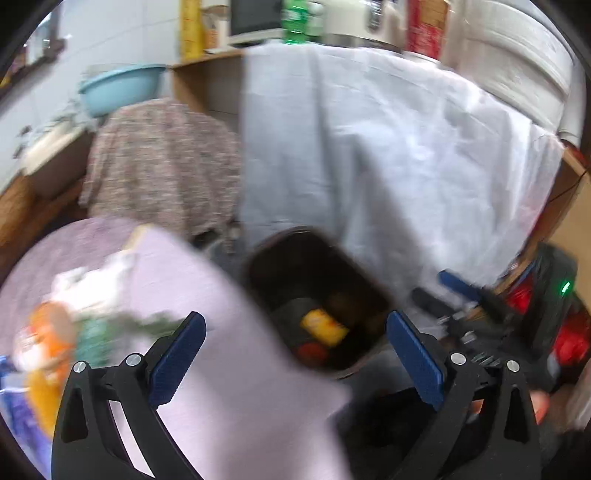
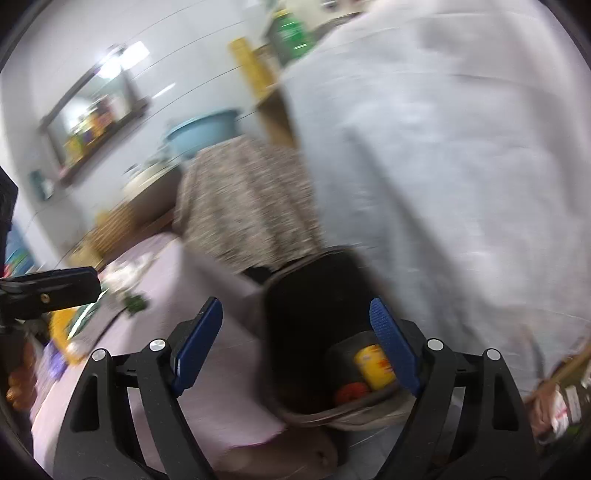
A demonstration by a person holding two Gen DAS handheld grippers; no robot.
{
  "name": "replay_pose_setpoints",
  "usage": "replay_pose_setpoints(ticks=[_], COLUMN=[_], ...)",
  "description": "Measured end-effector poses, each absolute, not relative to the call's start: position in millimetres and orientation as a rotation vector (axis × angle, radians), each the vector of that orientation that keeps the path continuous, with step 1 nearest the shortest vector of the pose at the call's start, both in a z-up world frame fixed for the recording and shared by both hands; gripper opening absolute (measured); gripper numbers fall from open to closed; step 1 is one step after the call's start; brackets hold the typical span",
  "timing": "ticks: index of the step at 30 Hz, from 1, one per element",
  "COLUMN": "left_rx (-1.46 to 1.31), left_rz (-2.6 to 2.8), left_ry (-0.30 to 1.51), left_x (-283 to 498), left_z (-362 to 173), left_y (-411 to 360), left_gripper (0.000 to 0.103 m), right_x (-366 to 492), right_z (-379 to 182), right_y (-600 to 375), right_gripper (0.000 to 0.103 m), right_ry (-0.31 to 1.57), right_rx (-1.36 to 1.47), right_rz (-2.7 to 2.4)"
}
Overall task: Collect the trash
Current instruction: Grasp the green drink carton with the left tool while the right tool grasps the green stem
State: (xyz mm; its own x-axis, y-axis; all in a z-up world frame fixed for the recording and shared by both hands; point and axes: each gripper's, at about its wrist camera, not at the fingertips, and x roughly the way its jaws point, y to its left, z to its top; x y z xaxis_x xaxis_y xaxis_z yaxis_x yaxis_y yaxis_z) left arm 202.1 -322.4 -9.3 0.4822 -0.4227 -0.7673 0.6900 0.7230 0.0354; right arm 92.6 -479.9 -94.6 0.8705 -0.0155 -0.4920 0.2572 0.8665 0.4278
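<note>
Trash already sits in the dark bin [image 1: 317, 295]: you can see a yellow packet [image 1: 324, 326] and something red [image 1: 312, 350] at its bottom, so part of the collecting looks done. Your left gripper [image 1: 295, 354] stands wide with nothing between its blue pads, and your right gripper [image 2: 301, 347] is spread wide too, also empty, poised above the bin's mouth in its own view. What is left, as far as you can judge, lies on the lilac-covered table [image 1: 240, 369] just beside the bin: a blurred heap at its far left with white crumpled paper [image 1: 88, 284], an orange wrapper [image 1: 44, 343] and something green [image 1: 110, 328] next to it. The blur hides exactly what each piece is and whether they touch. From the right wrist view, the same clutter shows small at the table's far edge, partly behind your left gripper's black body. Around you, a pale cloth [image 1: 388, 147] hangs down right behind the bin, and a speckled cloth [image 1: 159, 162] drapes over something beyond the table; a blue basin [image 1: 118, 86] and a green bottle [image 1: 295, 22] stand further back. The hanging cloth crowds the bin's rear rim, and the table's corner lies close against its side, so you have the clearest way in from the front.
</note>
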Motion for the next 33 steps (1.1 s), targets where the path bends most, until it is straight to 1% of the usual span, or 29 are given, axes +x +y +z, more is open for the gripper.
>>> replay_pose_setpoints(ticks=[3,7,9,11,15,17,22,25,27,31,33], left_rx=[0.49,0.598,0.633,0.646,0.681,0.697,0.723,0.718,0.659,0.46,0.379], left_rz=[-0.548,-0.446,-0.414,-0.412,-0.432,-0.424,-0.426,-0.42,-0.43,-0.478,-0.479], left_ry=[0.772,0.829,0.872,0.906,0.957,0.969,0.994,0.996,0.988,0.932,0.866], left_x=[223,256,272,279,282,284,292,293,290,274,257], left_z=[-11,-23,-34,-39,-48,-54,-61,-62,-56,-29,-11], left_y=[-282,-254,-249,-241,-232,-235,-242,-244,-239,-219,-203], left_gripper=[0.097,0.097,0.092,0.078,0.075,0.062,0.052,0.05,0.05,0.049,0.049], right_x=[103,110,110,110,110,110,115,125,134,157,173], right_z=[-89,-87,-87,-87,-85,-85,-82,-75,-69,-59,-55], right_y=[-453,-425,-414,-407,-402,-401,-397,-387,-375,-349,-334], right_gripper=[0.082,0.082,0.082,0.082,0.082,0.082,0.082,0.082,0.082,0.082,0.081], right_ry=[0.525,0.549,0.559,0.57,0.585,0.593,0.602,0.606,0.607,0.626,0.641], right_rx=[0.448,0.403,0.385,0.372,0.344,0.335,0.309,0.264,0.212,0.099,0.051], right_rz=[-0.089,-0.039,-0.024,-0.02,-0.013,-0.015,-0.004,0.04,0.1,0.22,0.294])
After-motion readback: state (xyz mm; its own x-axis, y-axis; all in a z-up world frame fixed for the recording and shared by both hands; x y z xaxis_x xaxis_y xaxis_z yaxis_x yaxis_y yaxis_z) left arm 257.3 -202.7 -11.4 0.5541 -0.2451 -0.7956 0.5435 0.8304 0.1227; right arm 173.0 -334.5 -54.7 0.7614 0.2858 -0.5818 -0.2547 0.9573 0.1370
